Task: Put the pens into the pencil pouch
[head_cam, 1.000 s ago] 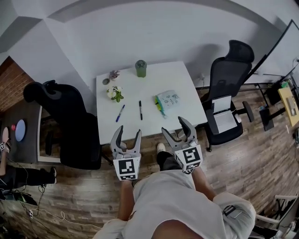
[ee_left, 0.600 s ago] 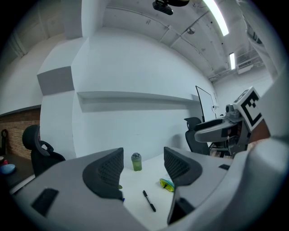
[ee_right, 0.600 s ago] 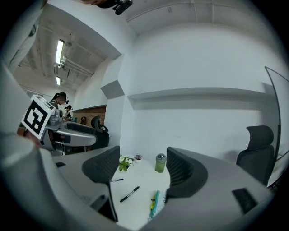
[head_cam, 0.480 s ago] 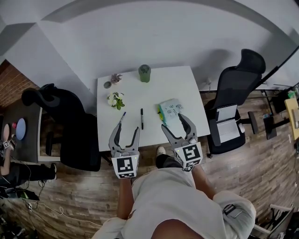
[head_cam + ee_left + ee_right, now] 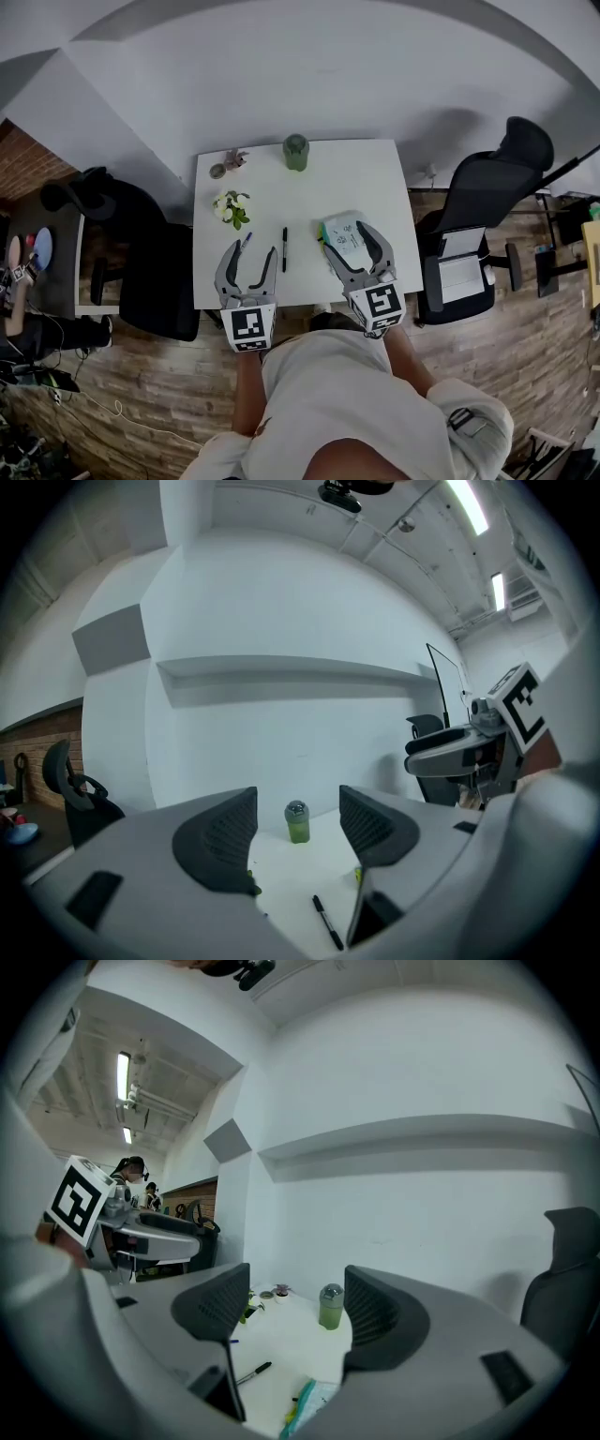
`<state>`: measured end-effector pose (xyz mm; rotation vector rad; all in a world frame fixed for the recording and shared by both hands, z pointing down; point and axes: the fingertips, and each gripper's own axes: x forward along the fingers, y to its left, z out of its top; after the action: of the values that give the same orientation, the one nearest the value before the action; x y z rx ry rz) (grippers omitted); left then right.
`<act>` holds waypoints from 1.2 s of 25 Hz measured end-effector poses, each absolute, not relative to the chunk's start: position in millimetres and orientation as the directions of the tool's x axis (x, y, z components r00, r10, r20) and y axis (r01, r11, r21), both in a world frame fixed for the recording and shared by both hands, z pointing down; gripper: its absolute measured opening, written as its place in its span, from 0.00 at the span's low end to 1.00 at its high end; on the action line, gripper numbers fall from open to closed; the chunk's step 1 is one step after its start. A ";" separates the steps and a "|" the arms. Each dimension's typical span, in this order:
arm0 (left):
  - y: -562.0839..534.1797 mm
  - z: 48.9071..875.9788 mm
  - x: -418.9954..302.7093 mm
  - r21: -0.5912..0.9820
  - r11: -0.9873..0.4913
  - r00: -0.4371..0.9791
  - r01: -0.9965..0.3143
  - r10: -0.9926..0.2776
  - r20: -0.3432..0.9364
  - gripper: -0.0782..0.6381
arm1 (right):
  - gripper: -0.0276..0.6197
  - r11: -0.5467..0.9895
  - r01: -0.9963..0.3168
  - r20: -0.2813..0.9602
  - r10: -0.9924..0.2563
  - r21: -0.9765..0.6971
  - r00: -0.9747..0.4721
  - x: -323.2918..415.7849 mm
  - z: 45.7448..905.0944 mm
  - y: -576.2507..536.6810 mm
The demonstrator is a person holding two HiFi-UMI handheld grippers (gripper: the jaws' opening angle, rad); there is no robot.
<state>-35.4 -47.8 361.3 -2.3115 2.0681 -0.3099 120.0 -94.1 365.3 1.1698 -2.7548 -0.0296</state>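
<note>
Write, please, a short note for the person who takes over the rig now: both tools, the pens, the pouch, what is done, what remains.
Left tool: open, empty, over the table's near edge.
Right tool: open, empty, above the pencil pouch.
Black pen and blue pen lie on the white table, left of the pouch.
Done: nothing yet; both pens are outside the pouch.
Left: pick up each pen and put it into the pouch.
</note>
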 end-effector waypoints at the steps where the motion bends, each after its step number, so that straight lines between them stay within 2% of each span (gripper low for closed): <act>1: -53.2 362.4 -36.0 -0.153 -0.114 0.094 -0.982 -0.987 0.134 0.49 | 0.53 0.701 -0.710 0.130 -0.712 0.075 -0.690 119.3 367.0 -100.1; 16: -113.7 390.3 -48.7 -0.141 -0.083 0.050 -0.987 -0.974 0.222 0.48 | 0.53 0.737 -0.675 0.196 -0.666 0.028 -0.719 106.3 396.0 -164.4; 30: -129.9 470.8 -64.2 -0.066 -0.185 0.147 -0.981 -0.915 0.377 0.45 | 0.51 0.716 -0.697 0.338 -0.663 0.027 -0.668 81.4 455.8 -173.9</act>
<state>-64.2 -129.9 470.8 -2.5182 2.1159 -0.5654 81.4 -173.9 455.8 1.0630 -2.5988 0.1492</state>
